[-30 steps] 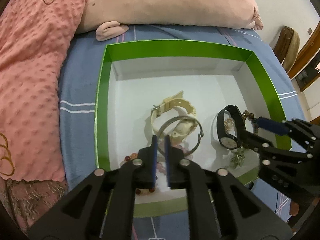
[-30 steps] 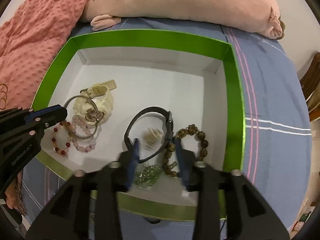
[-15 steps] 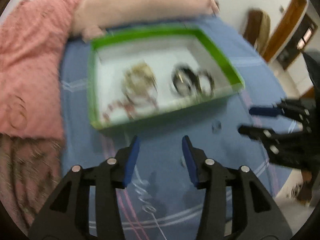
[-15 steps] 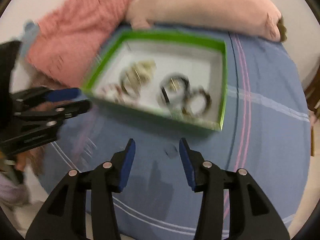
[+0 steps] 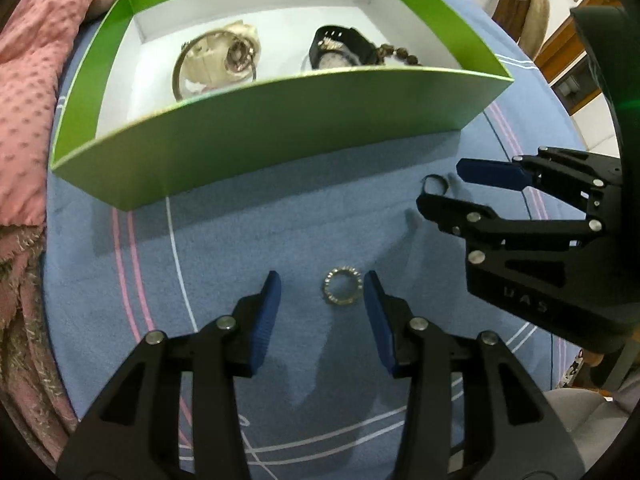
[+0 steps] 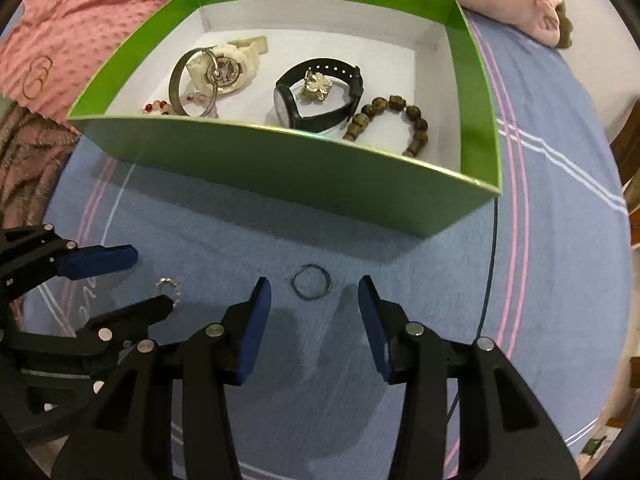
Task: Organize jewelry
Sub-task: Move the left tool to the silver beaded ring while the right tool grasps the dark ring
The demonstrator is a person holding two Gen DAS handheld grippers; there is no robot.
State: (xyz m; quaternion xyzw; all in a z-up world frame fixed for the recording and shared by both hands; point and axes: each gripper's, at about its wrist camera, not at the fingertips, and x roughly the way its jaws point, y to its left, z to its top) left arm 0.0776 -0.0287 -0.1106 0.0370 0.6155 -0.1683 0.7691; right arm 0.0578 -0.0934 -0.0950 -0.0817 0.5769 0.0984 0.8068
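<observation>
Landmark: green box (image 5: 280, 128) on the blue bedspread (image 5: 248, 248). Everything below is placed against it, left to right.

Left of the box: pink blanket (image 5: 24, 92), not in play.

In the box, left part: cream watch (image 6: 224, 68) with a metal bangle (image 6: 192, 84) lying over it, pink bead bracelet (image 6: 160, 107) at the near wall. Right part: black watch (image 6: 316, 96) with a small flower piece (image 6: 317, 85) inside its strap loop, brown bead bracelet (image 6: 392, 120) beside it.

In front of the box, on the bed: studded ring (image 5: 342, 285), left of the thin plain ring (image 6: 311, 282). Both lie outside the box, so the sorting isn't finished.

Left hand-held gripper (image 5: 320, 312): jaws spread, just opened, nothing pinched. Studded ring sits between the tips, nearer the right pad.

Right hand-held gripper (image 6: 314, 316): jaws spread, empty, thin ring just ahead of the gap.

Risks:
- Rings lie flat on soft fabric. Pads closing too high likely slide over them, or push them into the cover.
- Studded ring is off-centre, so one pad hits first and may flick it away.
- Thin ring offers little to grip and may pop out on closing.
- The two tools work close together in front of the box and could clash, or clip its near wall on the lift.
</observation>
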